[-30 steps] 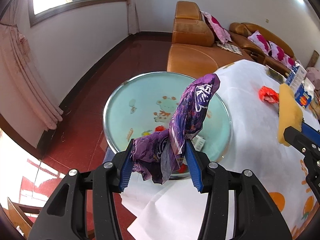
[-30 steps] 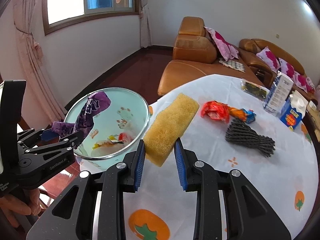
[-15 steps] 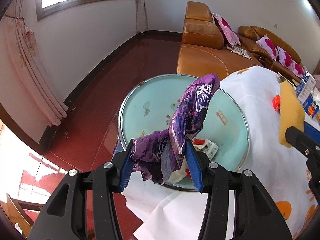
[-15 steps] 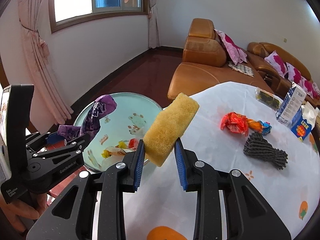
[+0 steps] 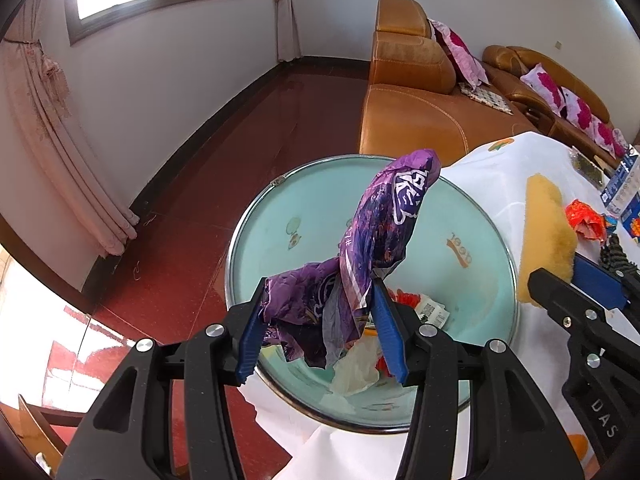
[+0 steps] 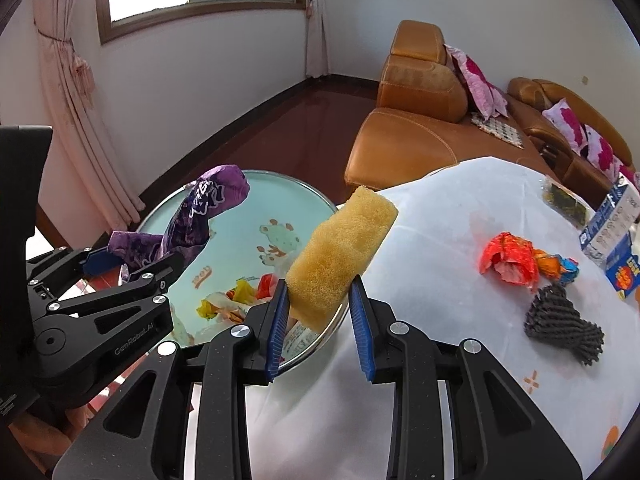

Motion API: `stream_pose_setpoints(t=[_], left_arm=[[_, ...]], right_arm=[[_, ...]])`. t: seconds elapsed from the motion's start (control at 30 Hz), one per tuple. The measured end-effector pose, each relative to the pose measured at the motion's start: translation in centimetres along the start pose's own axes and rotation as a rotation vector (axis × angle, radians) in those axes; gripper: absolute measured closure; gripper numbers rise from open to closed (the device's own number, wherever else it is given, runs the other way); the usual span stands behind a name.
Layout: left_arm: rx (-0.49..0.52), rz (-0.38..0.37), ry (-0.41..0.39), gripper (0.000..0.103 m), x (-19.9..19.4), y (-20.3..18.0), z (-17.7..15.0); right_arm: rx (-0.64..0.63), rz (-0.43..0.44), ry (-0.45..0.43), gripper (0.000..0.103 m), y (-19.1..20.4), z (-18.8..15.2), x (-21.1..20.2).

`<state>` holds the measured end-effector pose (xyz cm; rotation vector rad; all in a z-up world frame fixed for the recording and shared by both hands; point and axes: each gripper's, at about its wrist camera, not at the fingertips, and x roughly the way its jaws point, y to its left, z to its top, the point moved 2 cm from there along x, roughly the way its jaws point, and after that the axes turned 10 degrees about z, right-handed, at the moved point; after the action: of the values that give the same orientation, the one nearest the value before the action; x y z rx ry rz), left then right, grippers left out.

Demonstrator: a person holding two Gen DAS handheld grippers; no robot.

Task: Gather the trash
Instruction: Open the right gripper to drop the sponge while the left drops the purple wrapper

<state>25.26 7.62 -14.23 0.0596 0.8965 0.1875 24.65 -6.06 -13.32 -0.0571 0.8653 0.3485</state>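
My left gripper (image 5: 318, 330) is shut on a crumpled purple wrapper (image 5: 368, 240) and holds it above a round teal basin (image 5: 304, 216) that has several scraps of trash inside. The wrapper (image 6: 204, 216) and basin (image 6: 256, 208) also show in the right wrist view. My right gripper (image 6: 320, 324) is shut on a yellow sponge (image 6: 340, 256) at the table edge, just over the basin rim. A red wrapper (image 6: 508, 260) and a dark mesh net (image 6: 560, 324) lie on the white tablecloth (image 6: 440, 240).
An orange leather sofa (image 6: 416, 132) with pink cushions stands behind the table. Blue and white cartons (image 6: 612, 232) stand at the table's far right. Dark red floor (image 5: 240, 148) and a pink curtain (image 5: 52, 152) lie to the left.
Both grippers have moved left toward the basin. The purple wrapper now hangs over the basin's middle and the sponge has reached its rim. Both grips are unchanged.
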Motion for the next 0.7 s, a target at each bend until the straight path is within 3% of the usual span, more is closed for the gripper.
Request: stream_pose_setpoints(t=[0.47,0.57,0.7], left_arm=[[-0.004,0.01,0.03,0.053,1.2,-0.3,0.3],[-0.003,0.012,0.031,0.053,1.2,-0.1,0.2],[-0.005,0.017,0.032,0.053,1.2,-0.1,0.3]], right_arm=[[-0.026,0.051,0.073,0.072,0.4,0.4,3.2],[-0.035,0.072,0.086,0.068,0.6,0.7,3.9],[-0.04,0.065,0.075,0.055,0.6,0.8,3.8]])
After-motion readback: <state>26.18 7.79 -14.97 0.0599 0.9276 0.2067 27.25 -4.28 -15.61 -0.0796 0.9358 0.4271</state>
